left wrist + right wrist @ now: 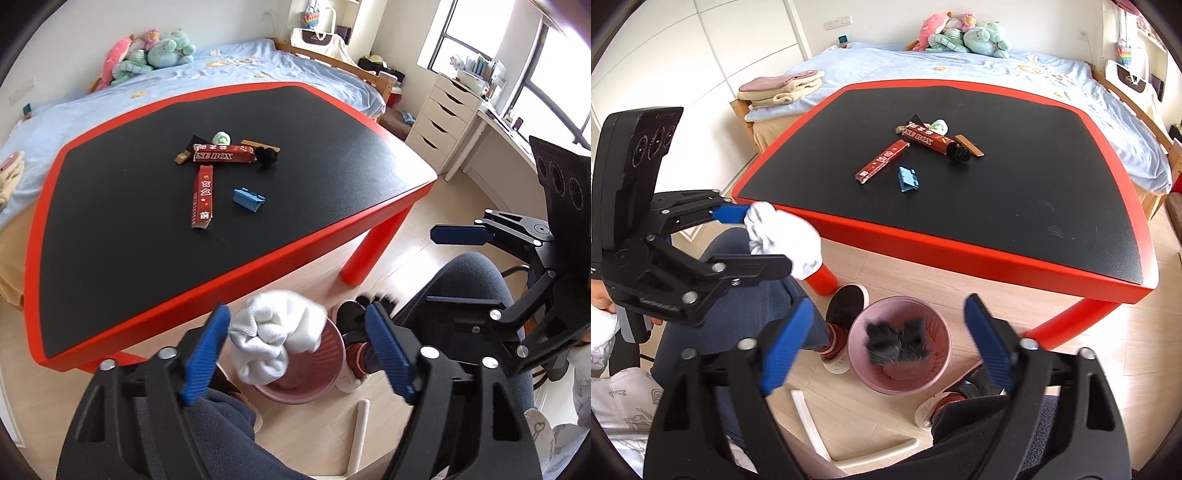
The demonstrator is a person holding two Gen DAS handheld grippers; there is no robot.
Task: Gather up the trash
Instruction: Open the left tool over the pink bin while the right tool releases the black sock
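My left gripper (299, 347) is open. A crumpled white sock (273, 336) hangs between its jaws, touching the left pad, over the pink trash bin (328, 384); it also shows in the right wrist view (783, 236). My right gripper (890, 339) is open and empty above the bin (938, 325), where a dark furry item (897, 343) is in the air or lying inside. On the black table (129, 236) remain two red boxes (221, 157) (202, 197), a blue piece (248, 199), a black fuzzy ball (266, 157) and a green-white wad (221, 139).
The red-edged table stands on red legs (364, 254) on a wooden floor. The person's knees and slippered feet (846, 306) flank the bin. A bed (997, 70) with plush toys lies behind; white drawers (443, 118) stand at the right.
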